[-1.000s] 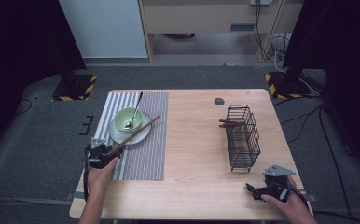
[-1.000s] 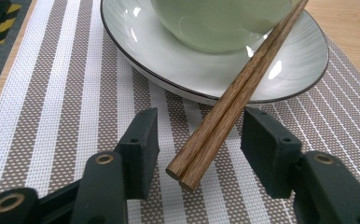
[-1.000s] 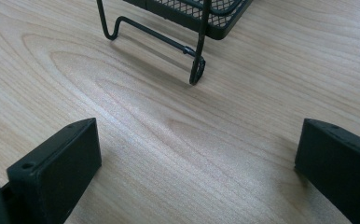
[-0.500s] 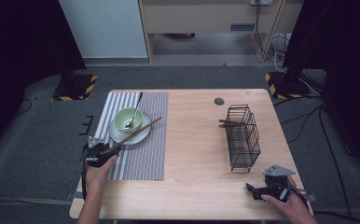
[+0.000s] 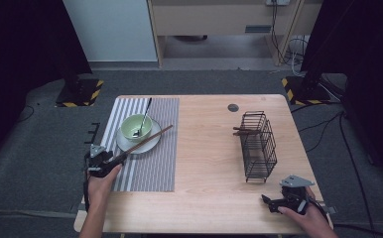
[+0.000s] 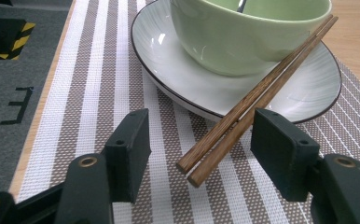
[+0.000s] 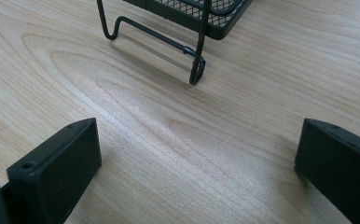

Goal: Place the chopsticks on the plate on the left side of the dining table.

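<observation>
The left gripper (image 6: 192, 144) has just been opening, jaws apart around the wooden chopsticks (image 6: 257, 95), pads clear. Propped on the saucer (image 6: 308, 88) at the bowl's (image 6: 243, 37) 5 o'clock, they could roll off if nudged. The right gripper (image 7: 197, 158) gapes empty

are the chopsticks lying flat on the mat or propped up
Propped up. In the left gripper view the chopsticks lean on the plate rim against the bowl; their near ends hang above the mat.

- Pale wood worktop (image 5: 204, 163).
- Striped placemat (image 5: 150, 163) lies flat at 9 o'clock.
- Black wire basket (image 5: 257, 146) stands at 3 o'clock.
- Small dark round disc (image 5: 233, 107) lies at 1 o'clock, near the far edge.
</observation>
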A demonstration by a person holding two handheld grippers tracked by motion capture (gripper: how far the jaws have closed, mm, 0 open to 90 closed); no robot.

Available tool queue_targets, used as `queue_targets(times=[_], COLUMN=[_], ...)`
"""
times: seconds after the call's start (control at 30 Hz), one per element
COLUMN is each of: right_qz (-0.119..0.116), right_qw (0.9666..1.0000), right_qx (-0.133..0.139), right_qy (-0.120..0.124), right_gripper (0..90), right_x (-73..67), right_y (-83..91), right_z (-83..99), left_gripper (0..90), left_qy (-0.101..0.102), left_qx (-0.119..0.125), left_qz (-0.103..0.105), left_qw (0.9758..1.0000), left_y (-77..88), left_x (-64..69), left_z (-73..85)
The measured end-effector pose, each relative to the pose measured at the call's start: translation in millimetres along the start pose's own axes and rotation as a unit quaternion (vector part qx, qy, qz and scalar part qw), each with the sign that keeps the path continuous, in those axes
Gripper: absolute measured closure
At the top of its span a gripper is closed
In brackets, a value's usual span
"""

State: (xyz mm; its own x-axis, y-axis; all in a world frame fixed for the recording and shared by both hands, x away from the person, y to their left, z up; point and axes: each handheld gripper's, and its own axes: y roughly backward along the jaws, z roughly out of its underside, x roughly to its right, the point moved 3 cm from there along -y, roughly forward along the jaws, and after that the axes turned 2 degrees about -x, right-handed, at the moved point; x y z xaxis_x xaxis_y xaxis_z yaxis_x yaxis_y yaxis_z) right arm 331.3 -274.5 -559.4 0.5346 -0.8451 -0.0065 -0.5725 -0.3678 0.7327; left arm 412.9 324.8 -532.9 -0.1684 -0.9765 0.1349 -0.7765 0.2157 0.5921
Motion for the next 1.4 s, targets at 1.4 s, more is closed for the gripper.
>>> queue_targets(times=[1.4], right_qz=[0.000], right_qw=[1.0000], right_qx=[0.000], right_qy=[0.000], right_gripper=[0.4], right_x=[0.0], right_y=[0.0], right_z=[0.0], left_gripper=[52.6], left_qy=[0.002], left_qx=[0.002], left_qz=[-0.027], left_qw=[0.9996], left_y=[-1.5], left_x=[-17.8], left_z=[4.8])
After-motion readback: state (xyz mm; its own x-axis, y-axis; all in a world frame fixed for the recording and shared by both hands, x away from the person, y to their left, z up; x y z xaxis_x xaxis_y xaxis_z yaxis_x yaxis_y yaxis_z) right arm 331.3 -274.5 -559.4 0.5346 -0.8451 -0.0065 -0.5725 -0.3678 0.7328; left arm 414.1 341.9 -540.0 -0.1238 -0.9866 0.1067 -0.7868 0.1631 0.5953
